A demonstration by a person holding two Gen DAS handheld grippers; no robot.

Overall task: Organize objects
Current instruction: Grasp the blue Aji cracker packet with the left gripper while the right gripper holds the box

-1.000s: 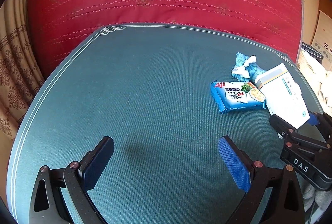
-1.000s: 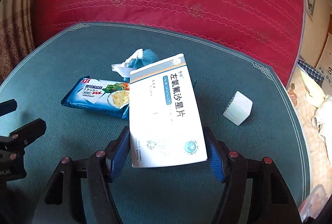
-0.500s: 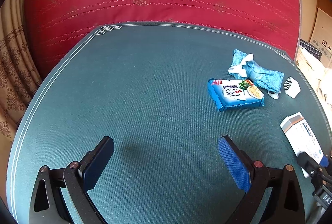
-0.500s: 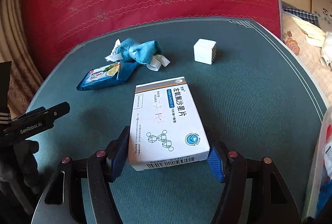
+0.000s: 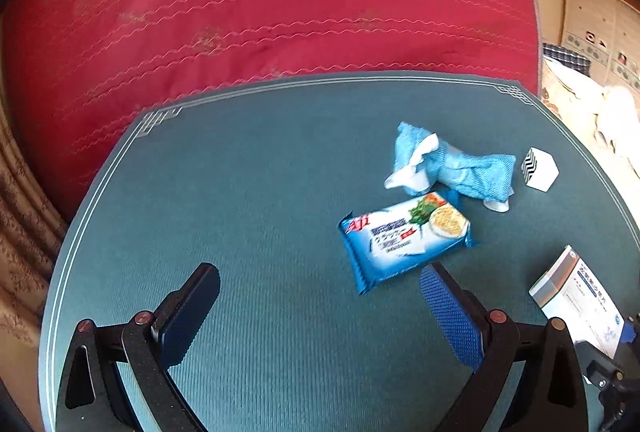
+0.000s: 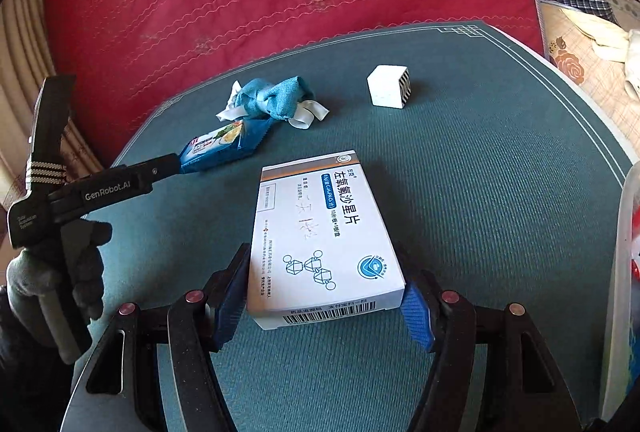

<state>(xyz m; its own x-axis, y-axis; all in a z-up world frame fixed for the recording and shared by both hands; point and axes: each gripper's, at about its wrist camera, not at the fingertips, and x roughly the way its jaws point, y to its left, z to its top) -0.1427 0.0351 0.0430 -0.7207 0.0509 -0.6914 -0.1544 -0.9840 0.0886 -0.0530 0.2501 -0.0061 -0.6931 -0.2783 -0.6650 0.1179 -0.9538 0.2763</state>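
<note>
My R gripper (image 6: 324,306) pinches the medicine box (image 6: 320,232) w/ pads near its barcode end; it could pivot & slip. L gripper (image 5: 320,316) is spread, empty, close to the cracker pack (image 5: 404,240), so I might nudge it.

Bright daylight from the right, soft shadows, slight motion blur, fisheye-warped dark corners.

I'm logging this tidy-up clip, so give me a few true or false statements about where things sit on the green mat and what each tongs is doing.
1. The right tongs grip the white cardboard medicine box. True.
2. The left tongs hold the blue cracker packet. False: they are open and empty; the packet lies on the green mat.
3. The crumpled blue cloth lies beside the packet. True.
4. The small white cube sits on the medicine box. False: it stands apart on the mat.
</note>
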